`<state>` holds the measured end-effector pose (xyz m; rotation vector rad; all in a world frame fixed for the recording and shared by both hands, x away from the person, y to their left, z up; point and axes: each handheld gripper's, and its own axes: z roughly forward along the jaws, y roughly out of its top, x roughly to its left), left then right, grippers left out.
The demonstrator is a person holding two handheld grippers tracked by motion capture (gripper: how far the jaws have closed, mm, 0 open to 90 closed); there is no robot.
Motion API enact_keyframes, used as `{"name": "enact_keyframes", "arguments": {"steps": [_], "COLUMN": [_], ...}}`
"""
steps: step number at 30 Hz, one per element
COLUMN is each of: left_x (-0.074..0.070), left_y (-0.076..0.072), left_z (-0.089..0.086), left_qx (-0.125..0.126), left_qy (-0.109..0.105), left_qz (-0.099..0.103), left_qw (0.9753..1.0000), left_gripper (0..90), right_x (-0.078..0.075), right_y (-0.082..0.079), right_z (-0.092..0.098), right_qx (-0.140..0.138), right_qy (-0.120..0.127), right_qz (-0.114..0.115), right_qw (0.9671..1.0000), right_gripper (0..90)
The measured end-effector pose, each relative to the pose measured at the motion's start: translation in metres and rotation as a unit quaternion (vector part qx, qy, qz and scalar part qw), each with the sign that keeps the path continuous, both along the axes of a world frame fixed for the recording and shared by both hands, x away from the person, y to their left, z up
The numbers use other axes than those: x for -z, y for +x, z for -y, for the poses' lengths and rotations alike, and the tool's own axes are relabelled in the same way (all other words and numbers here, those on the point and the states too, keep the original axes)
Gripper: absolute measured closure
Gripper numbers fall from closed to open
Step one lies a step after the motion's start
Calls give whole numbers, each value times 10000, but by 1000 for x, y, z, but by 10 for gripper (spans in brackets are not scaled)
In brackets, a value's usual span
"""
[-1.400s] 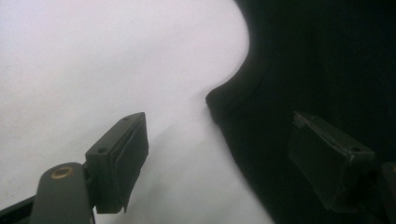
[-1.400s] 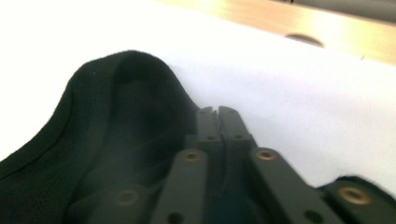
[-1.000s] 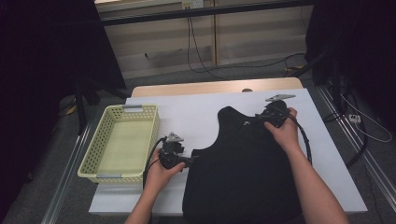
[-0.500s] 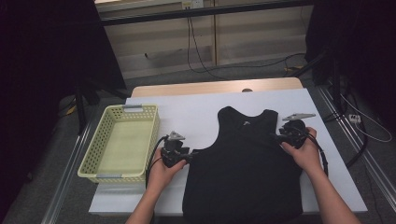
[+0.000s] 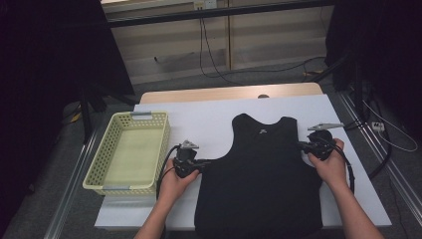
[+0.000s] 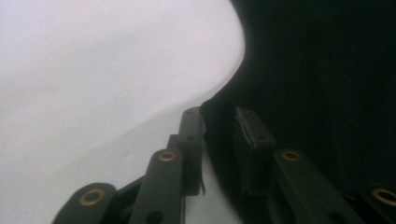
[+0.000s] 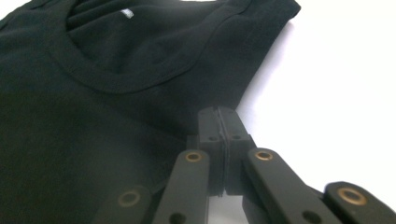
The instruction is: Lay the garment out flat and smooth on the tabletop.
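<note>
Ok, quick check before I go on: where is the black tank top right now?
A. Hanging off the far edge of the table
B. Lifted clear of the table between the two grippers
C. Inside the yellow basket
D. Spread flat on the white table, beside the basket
D: the high view shows the black tank top lying flat on the white table, to the right of the yellow basket, with a gripper at each side edge.

the right gripper [image 5: 304, 146] has been brought from the tank top's [image 5: 261, 179] collar down to its right side, near the right edge of the white table [image 5: 209, 117]. the garment, bunched a second ago, has been spread flat, its shoulder straps laid out.
</note>
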<state>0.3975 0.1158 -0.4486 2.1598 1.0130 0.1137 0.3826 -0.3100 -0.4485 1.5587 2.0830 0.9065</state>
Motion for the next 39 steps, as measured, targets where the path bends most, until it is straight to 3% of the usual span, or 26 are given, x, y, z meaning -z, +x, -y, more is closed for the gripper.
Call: {"name": "enact_keyframes", "arguments": {"steps": [2, 4, 9, 12, 15, 17, 19, 24, 26, 29, 31, 33, 39], "left_x": [0, 0, 0, 0, 0, -1, -1, -3, -3, -1, -1, -2, -4], "left_y": [0, 0, 0, 1, 0, 0, 0, 0, -1, 0, 1, 1, 1], "left_z": [0, 0, 1, 0, 0, 1, 1, 0, 0, 2, 2, 0, 0], "left_qx": [5, 21, 75, 45, 57, 70, 29, 37, 70, 57, 45, 68, 73], "left_qy": [-23, -29, -28, -13, -10, 3, 35, 45, 53, 64, 50, 32, -36], "left_qz": [-44, -71, -126, -123, -134, -143, -104, -71, -72, -84, -98, -118, -151], "left_qw": [10000, 10000, 9999, 9999, 9999, 9999, 9999, 10000, 9999, 9999, 9999, 9999, 9999], "left_gripper": [772, 790, 813, 838, 859, 867, 871, 873, 873, 873, 873, 874, 874], "right_x": [0, -3, -7, -6, -7, -8, -8, 2, 4, 3, 3, -1, -4], "right_y": [-3, -6, -27, -41, -57, -68, -79, -100, -106, -108, -107, -110, -122], "right_z": [0, 1, -2, -1, 6, 11, 15, 22, 23, 21, 21, 27, 48], "right_qx": [65, 92, -96, -117, 38, 117, 185, 286, 265, 34, 10, 175, 345], "right_qy": [-129, 54, 86, 47, -44, 36, -44, 17, 167, 365, 311, 168, 376], "right_qz": [84, 115, 127, 164, 270, 271, 263, 75, 96, -15, 6, 35, -6], "right_qw": [9999, 9999, 9998, 9998, 9996, 9996, 9995, 9996, 9995, 9993, 9995, 9997, 9987], "right_gripper": [774, 742, 573, 543, 531, 530, 546, 590, 639, 841, 856, 862, 863]}}
